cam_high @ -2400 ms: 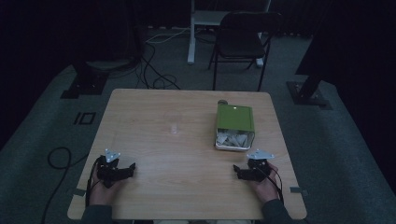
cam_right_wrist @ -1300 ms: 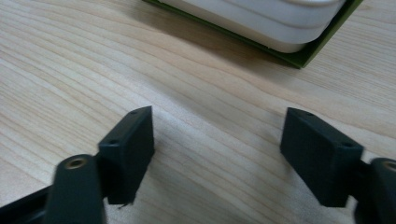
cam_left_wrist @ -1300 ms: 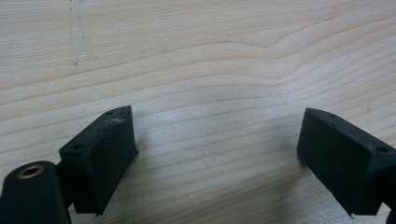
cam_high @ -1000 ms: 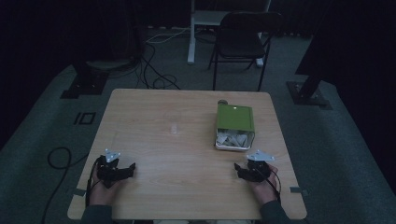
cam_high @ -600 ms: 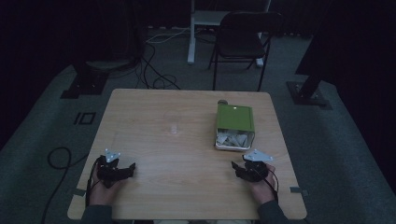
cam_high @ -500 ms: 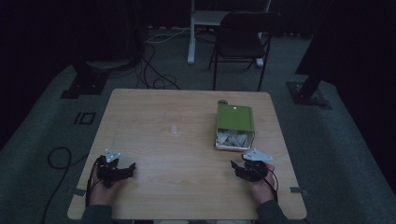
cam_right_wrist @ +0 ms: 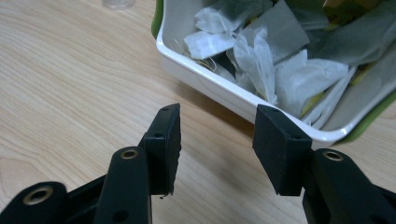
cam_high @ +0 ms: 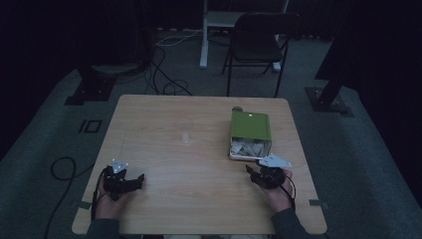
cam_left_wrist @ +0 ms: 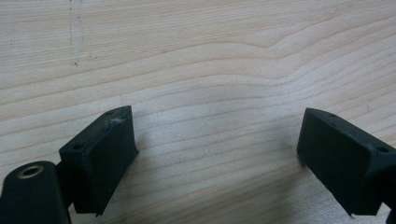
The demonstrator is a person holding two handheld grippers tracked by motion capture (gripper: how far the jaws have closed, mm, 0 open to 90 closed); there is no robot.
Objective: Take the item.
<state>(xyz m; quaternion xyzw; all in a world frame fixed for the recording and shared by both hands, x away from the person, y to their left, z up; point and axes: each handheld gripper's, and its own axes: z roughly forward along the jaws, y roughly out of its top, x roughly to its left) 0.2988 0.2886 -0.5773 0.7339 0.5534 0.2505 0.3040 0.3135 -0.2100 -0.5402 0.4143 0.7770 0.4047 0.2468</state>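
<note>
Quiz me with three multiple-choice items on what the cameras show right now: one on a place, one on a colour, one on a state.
1. Where is the box on the table?
A. right half
B. left half
C. front left corner

2. What colour is the box lid?
A. red
B. green
C. blue

3. How do the right gripper's jaws stand?
A. clamped on a sachet
B. apart, nothing between
C. pressed together

Key: 1 A, the box sits right of the table centre. 2 B, the lid is green. 3 B, the right gripper has been closing, jaws apart over bare wood.
</note>
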